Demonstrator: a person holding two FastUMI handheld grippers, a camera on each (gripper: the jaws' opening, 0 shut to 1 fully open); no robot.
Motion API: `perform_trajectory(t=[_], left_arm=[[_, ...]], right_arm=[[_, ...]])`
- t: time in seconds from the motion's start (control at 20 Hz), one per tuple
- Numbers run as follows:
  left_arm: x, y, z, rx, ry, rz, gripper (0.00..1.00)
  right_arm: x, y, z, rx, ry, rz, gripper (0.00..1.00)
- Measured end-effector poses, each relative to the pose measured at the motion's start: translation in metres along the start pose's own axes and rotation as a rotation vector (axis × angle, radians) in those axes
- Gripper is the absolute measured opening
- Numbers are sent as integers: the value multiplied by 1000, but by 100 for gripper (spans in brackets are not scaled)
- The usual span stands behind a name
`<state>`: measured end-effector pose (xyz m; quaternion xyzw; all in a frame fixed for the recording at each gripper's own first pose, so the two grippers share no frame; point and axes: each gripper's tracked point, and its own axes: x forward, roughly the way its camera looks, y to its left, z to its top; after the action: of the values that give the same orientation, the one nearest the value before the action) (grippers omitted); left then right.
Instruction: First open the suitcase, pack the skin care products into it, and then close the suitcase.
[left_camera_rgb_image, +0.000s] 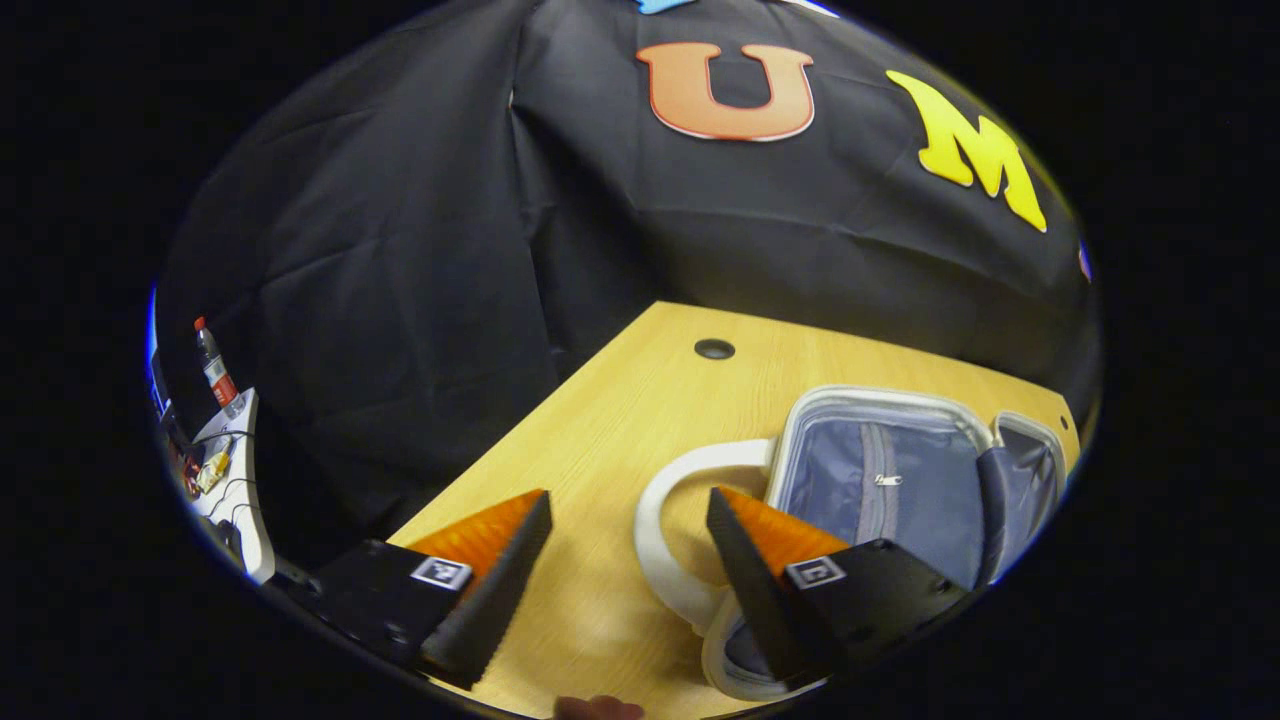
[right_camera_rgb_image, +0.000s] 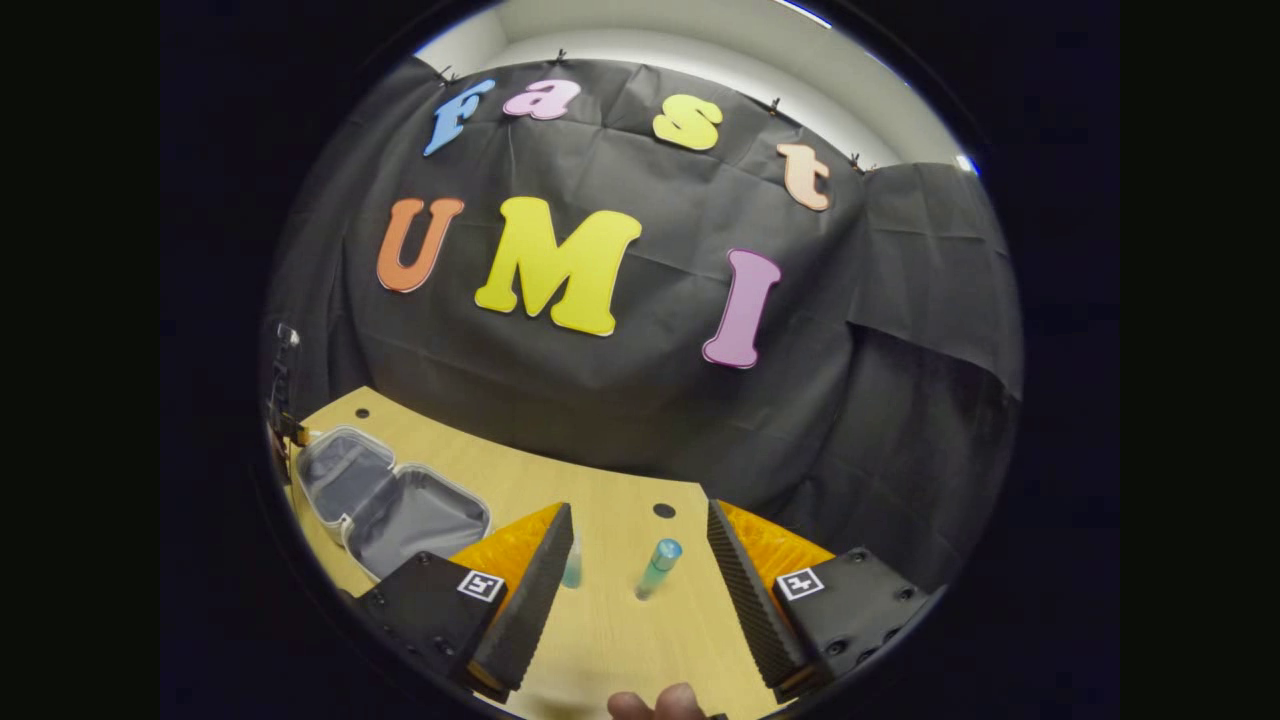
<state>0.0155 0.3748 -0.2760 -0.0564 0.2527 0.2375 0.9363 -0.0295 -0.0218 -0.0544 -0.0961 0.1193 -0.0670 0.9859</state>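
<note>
Both views looked forward low over the tabletop (left_camera_rgb_image: 600, 420), the left gripper view nearer the shared open suitcase (left_camera_rgb_image: 900, 480).

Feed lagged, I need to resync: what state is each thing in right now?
suitcase: open, both halves flat on table, nothing visible inside
blue bottle: upright on table, not yet packed
second bottle: partly hidden behind finger, on table
left gripper: open, holding nothing
right gripper: open, holding nothing
</note>
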Motion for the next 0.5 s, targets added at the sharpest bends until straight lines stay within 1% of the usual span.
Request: perform_trajectory(t=[0.05, 0.15, 0.3, 0.35, 0.5], left_arm=[[-13, -9, 11, -4, -35, -7, 100], [-44, -34, 34, 15, -101, -37, 100], [-99, -99, 60, 41, -191, -112, 99], [-117, -126, 62, 43, -206, -141, 98], [-163, -212, 47, 40, -197, -250, 98]], right_arm=[[1, -1, 0, 1, -6, 8, 80], [2, -5, -1, 12, -14, 23, 80], [10, -17, -7, 52, -13, 36, 80], [11, -22, -9, 67, -14, 40, 80], [19, -45, -20, 102, -12, 27, 80]])
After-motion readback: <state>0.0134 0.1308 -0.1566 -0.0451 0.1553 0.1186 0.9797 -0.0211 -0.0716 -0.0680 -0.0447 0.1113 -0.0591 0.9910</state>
